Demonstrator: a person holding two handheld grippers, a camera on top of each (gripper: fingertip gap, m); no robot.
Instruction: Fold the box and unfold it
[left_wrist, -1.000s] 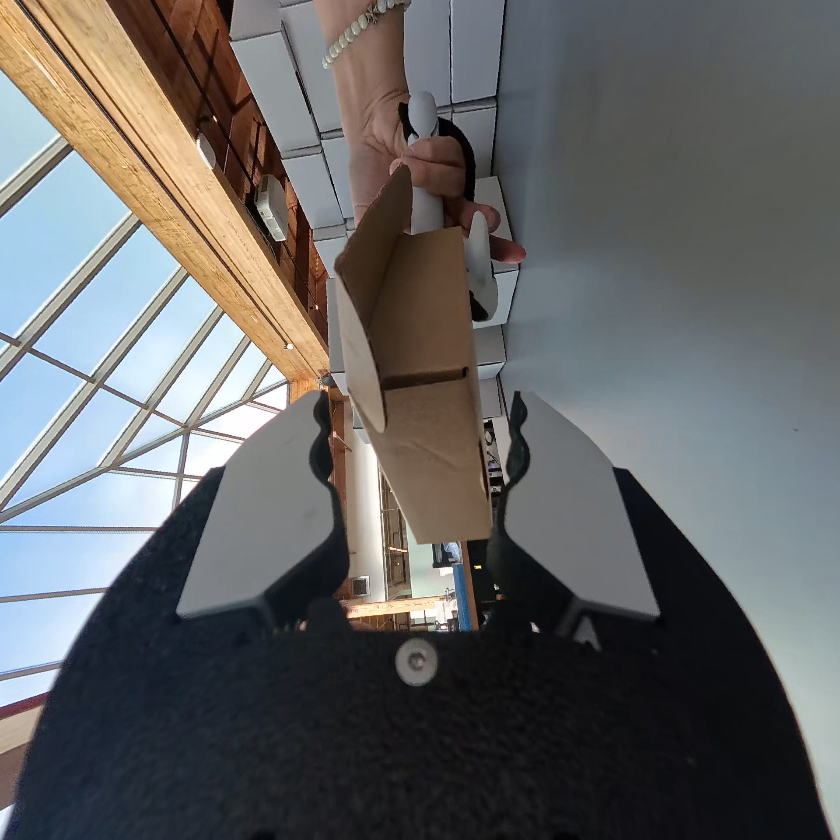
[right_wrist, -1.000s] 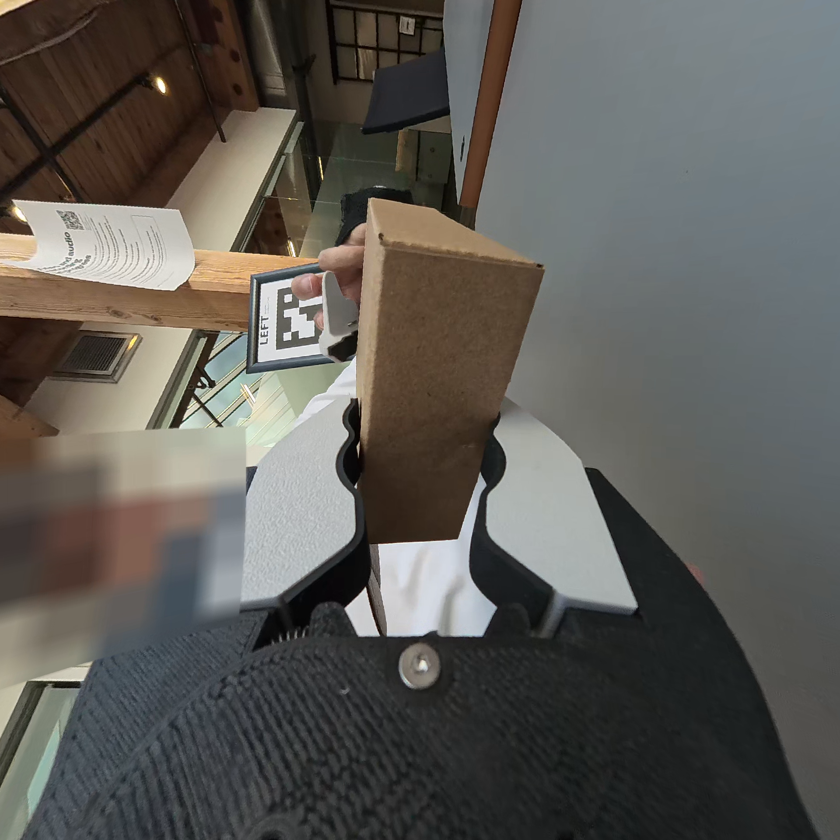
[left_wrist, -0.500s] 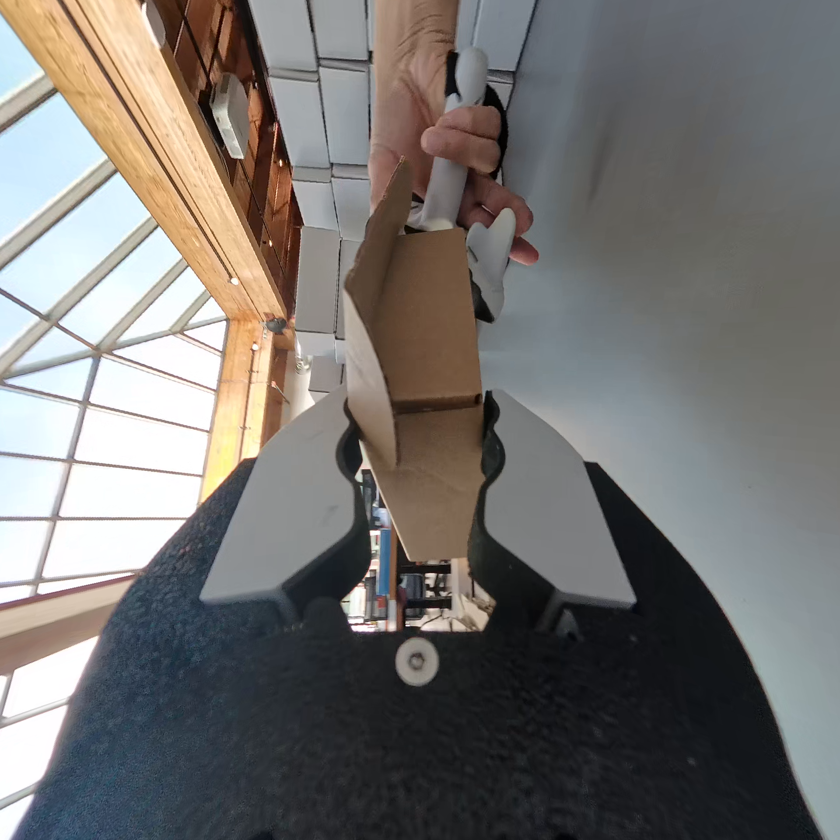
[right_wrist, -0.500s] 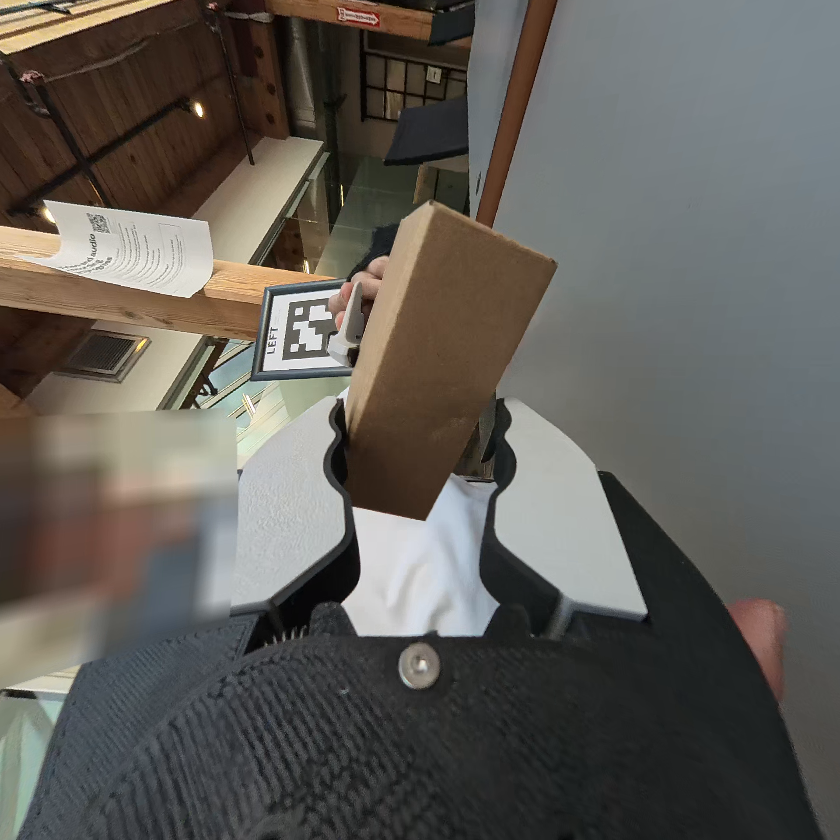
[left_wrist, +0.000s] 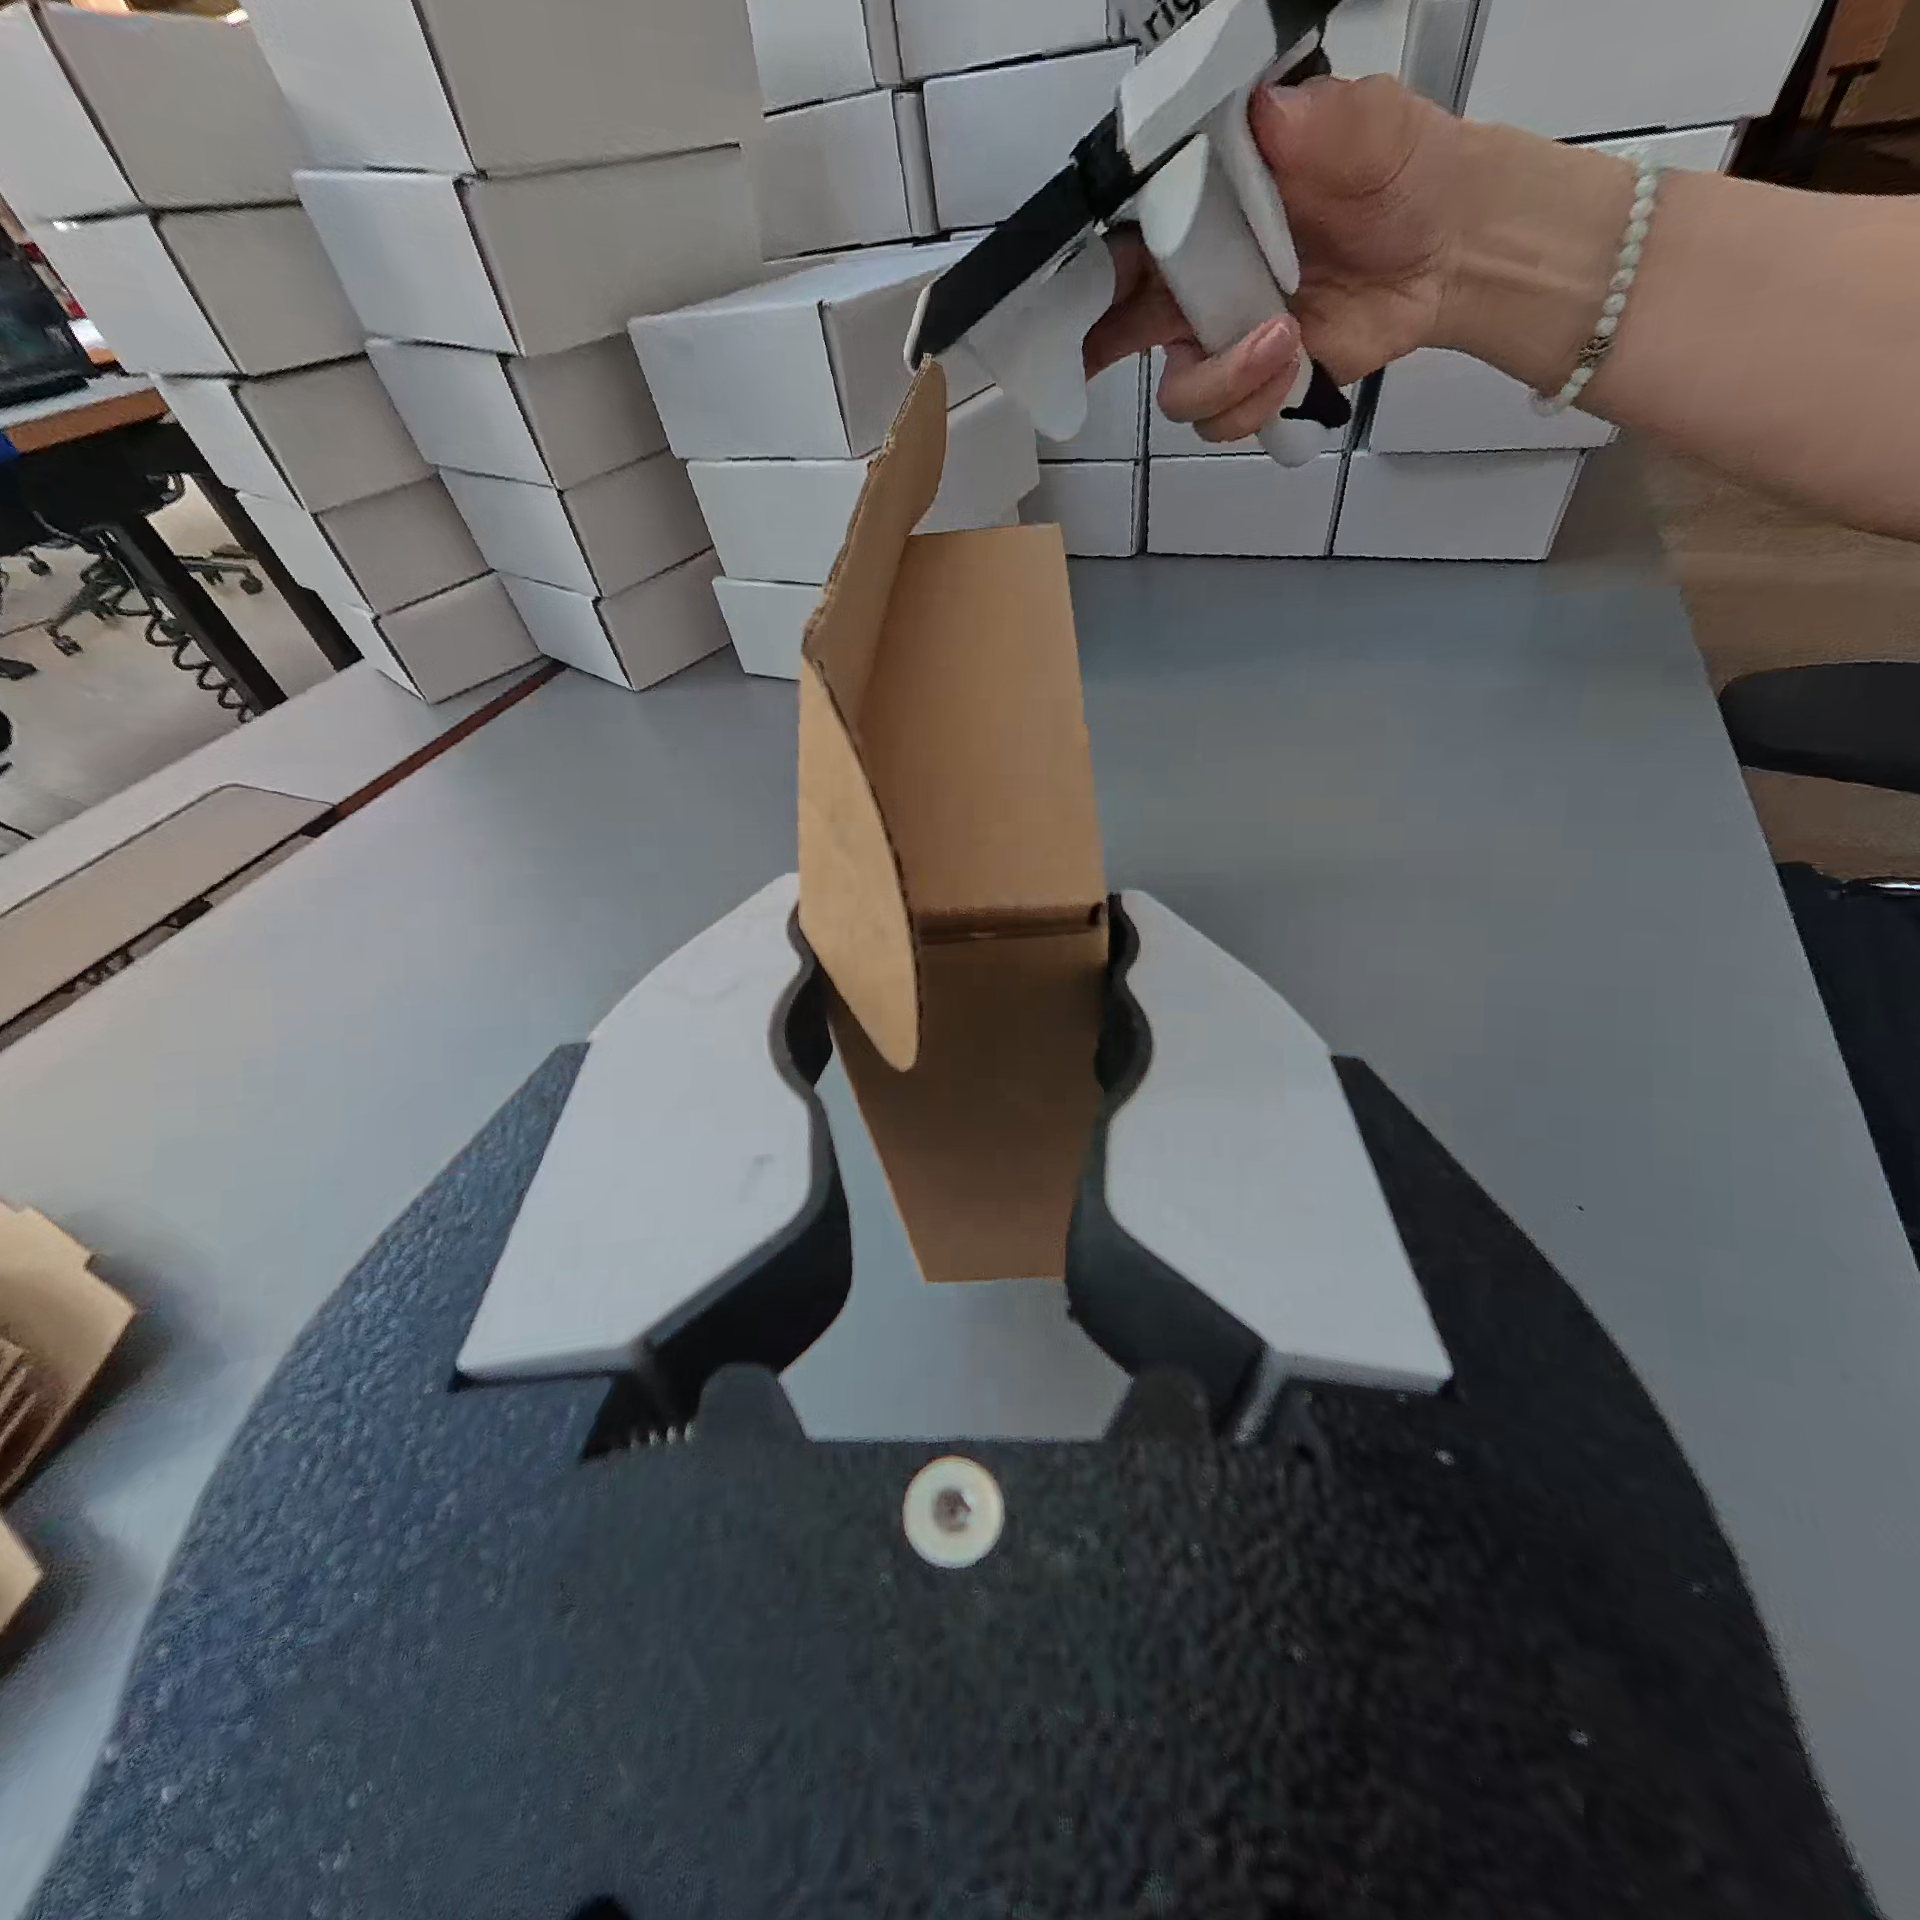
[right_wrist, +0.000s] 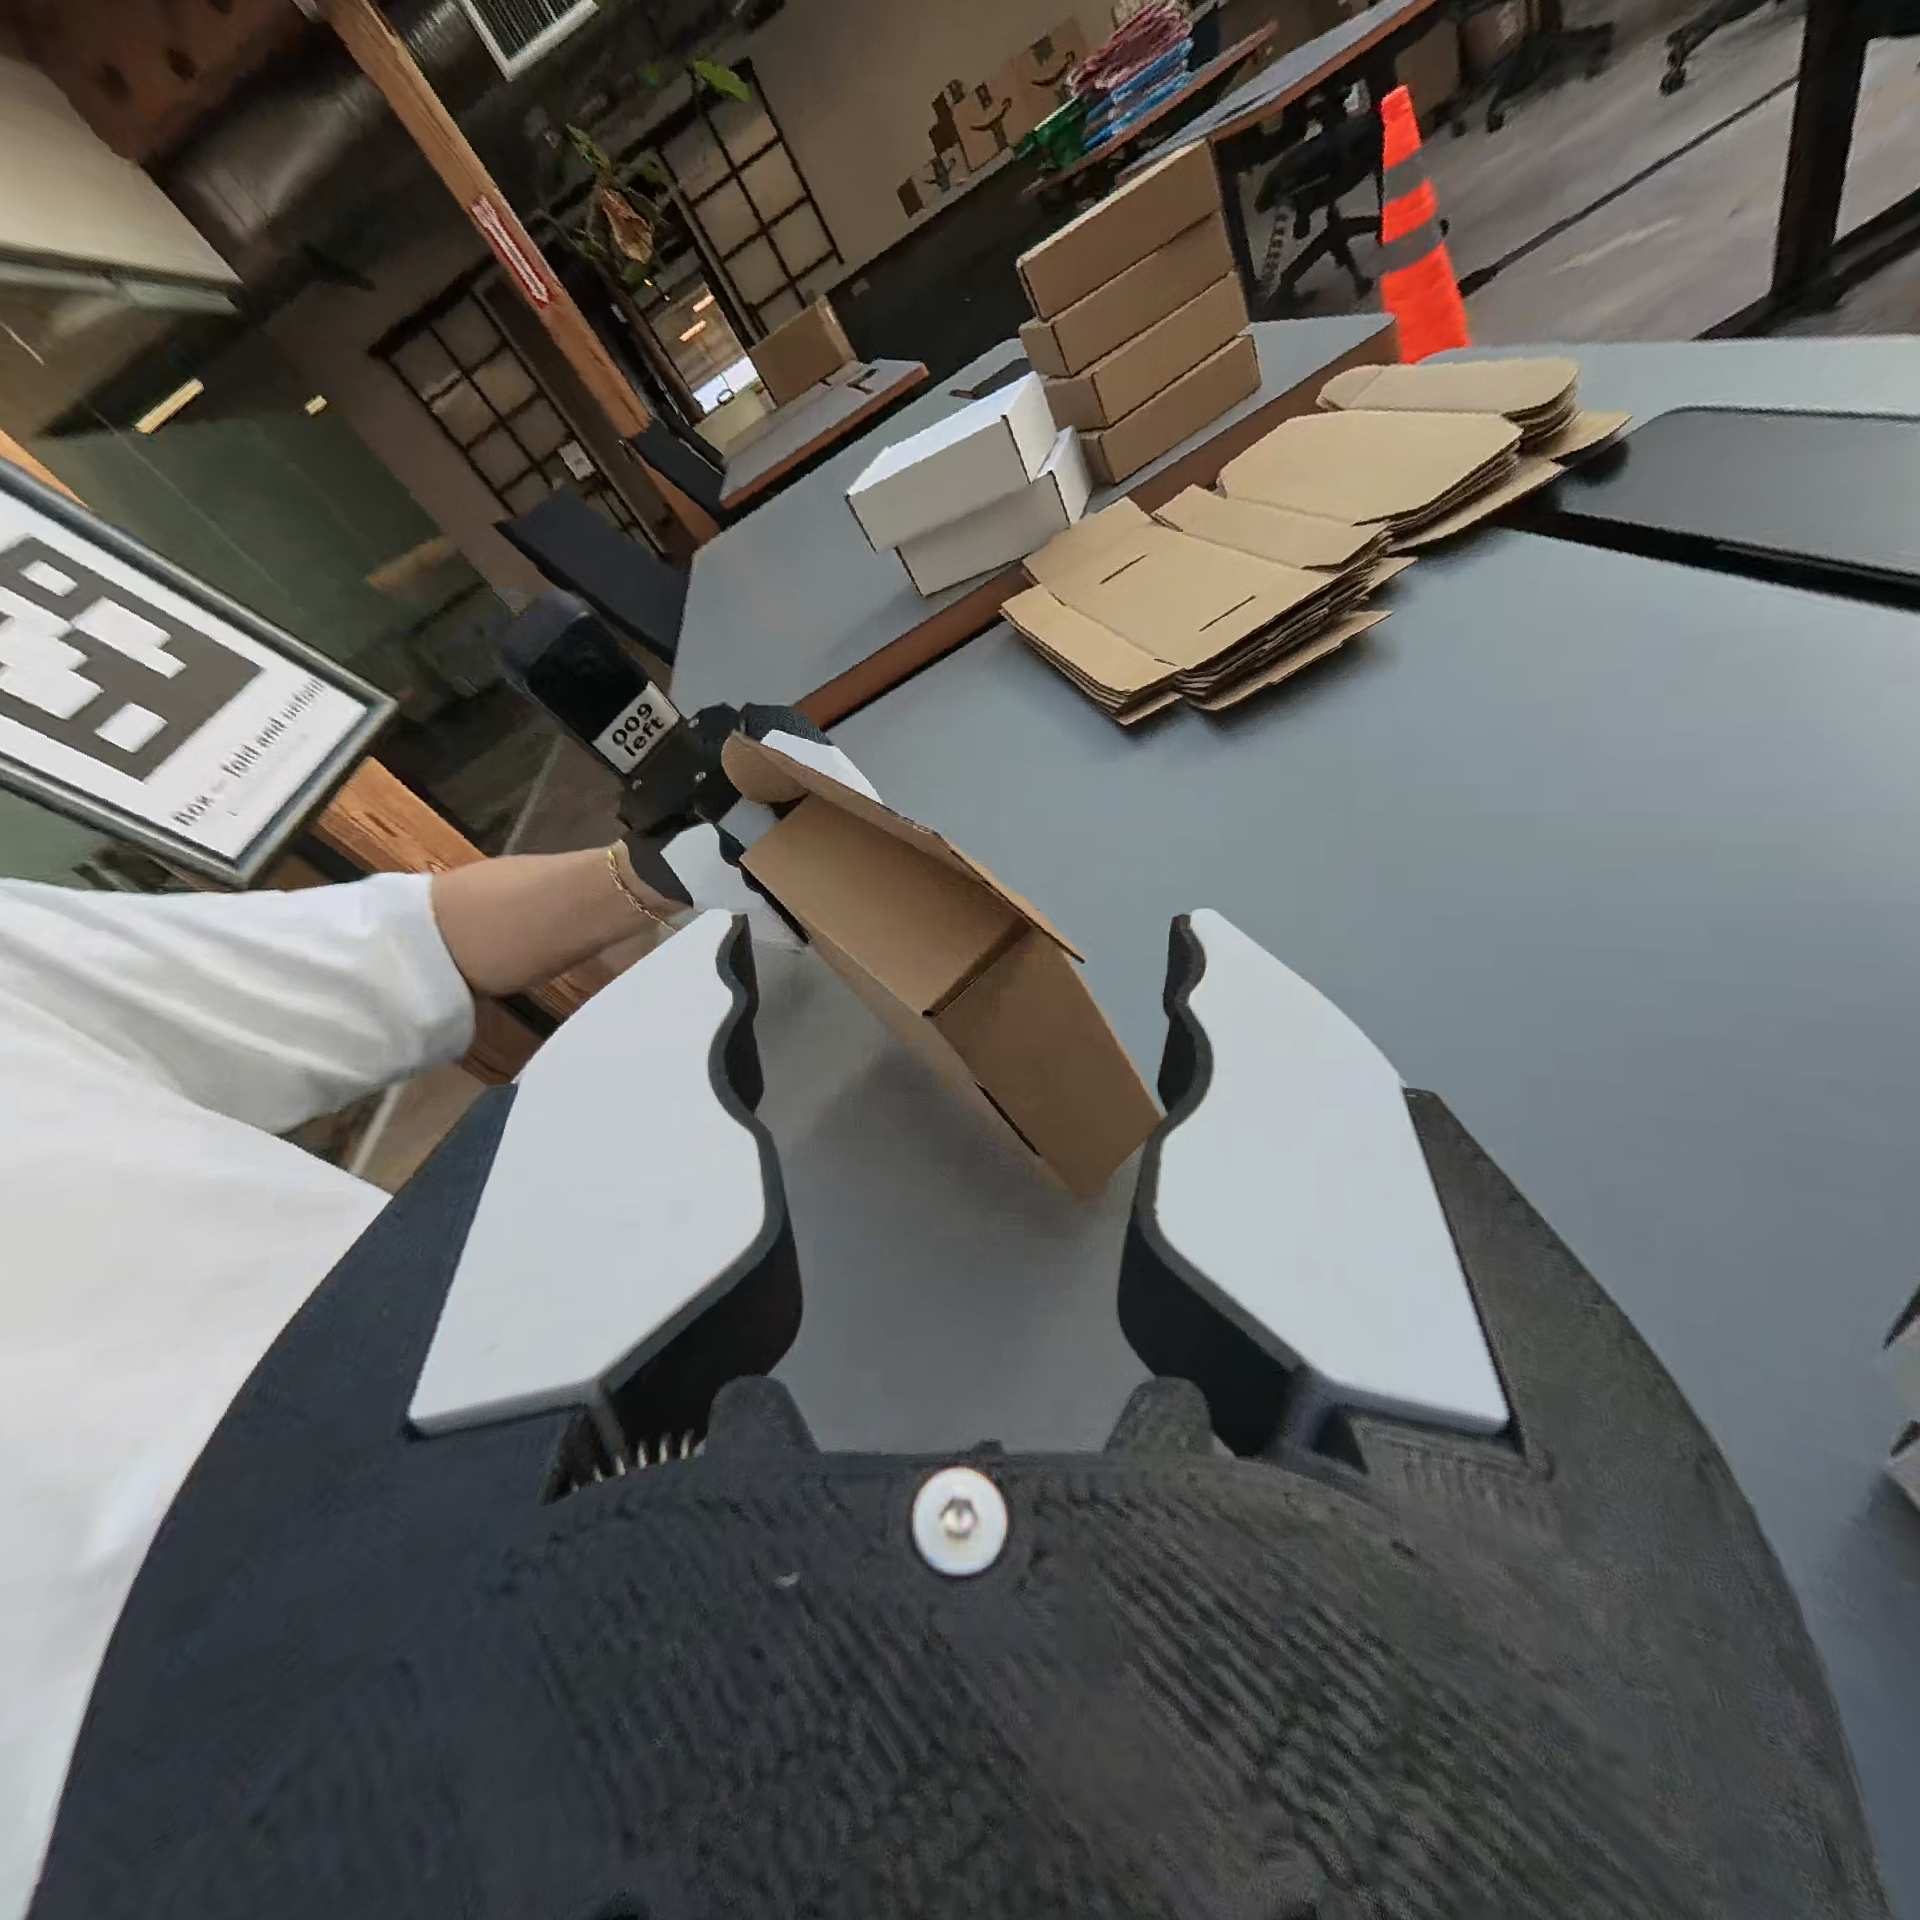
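Note:
A small brown cardboard box is partly folded, with one flap standing open. My left gripper is shut on its near end and holds it tilted above the grey table. In the right wrist view the box hangs from the left gripper, a sleeved arm behind it. My right gripper is open and empty, a short way back from the box's free end. In the left wrist view the right gripper is held by a hand just beyond the open flap's tip.
Stacks of white boxes line the table's far edge. Piles of flat cardboard blanks, two white boxes and stacked brown boxes lie beyond. An orange cone stands behind. More cardboard lies at the near left.
The right gripper let go of the box and drew back, open. The left gripper closed on the box and now holds it alone. Both views swung round to level.

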